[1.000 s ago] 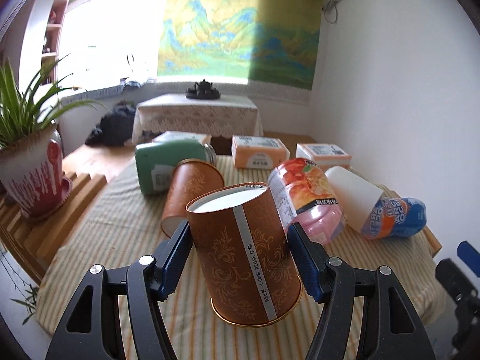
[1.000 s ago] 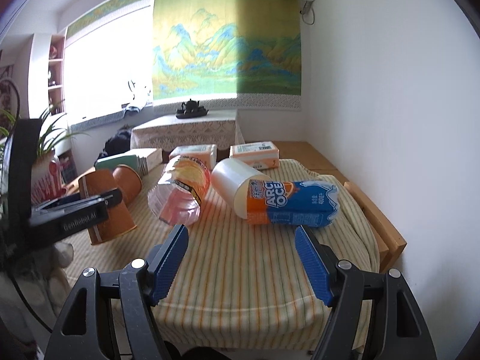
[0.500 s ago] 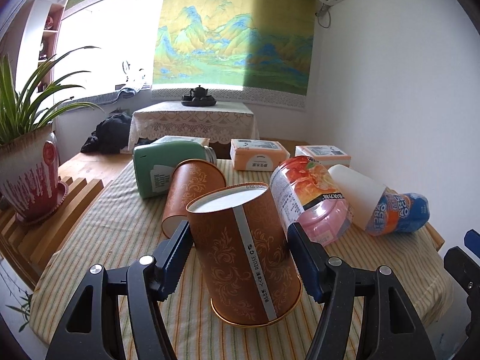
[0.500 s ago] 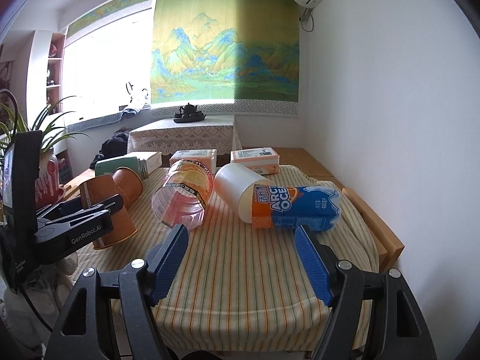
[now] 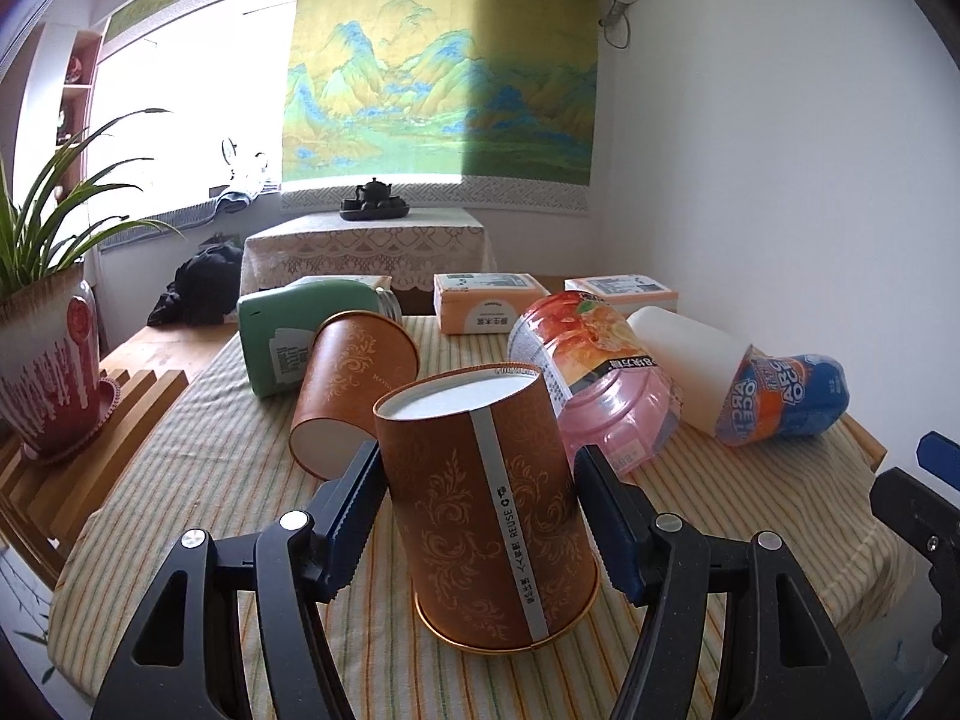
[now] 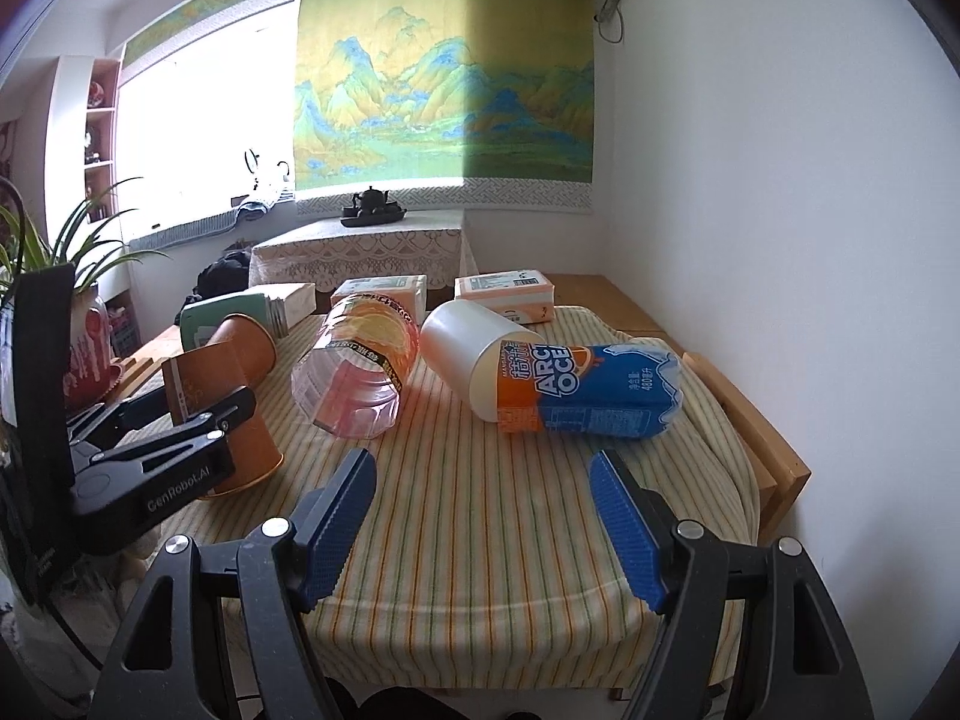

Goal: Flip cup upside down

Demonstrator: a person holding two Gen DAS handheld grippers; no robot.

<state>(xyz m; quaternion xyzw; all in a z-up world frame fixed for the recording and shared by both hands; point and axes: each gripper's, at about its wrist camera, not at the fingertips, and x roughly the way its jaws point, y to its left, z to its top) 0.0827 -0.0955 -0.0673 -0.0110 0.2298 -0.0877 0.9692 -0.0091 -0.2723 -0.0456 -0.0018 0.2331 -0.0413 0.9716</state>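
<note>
- Two grippers over a striped tablecloth (image 6: 480, 510), wooden table edge (image 6: 774, 450) showing at right.
- Left gripper (image 5: 480, 516) clamped on brown cup (image 5: 486, 510), base up, rim near the cloth, tilted.
- Right gripper (image 6: 480, 516) spread wide, holding nothing.
- Far off: landscape hanging (image 6: 444, 72), bright window (image 6: 198, 132), lace-covered side table (image 6: 360, 252).

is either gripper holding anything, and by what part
The left gripper flanks the inverted brown cup at mid-wall; actual contact cannot be told. The right gripper holds nothing.
</note>
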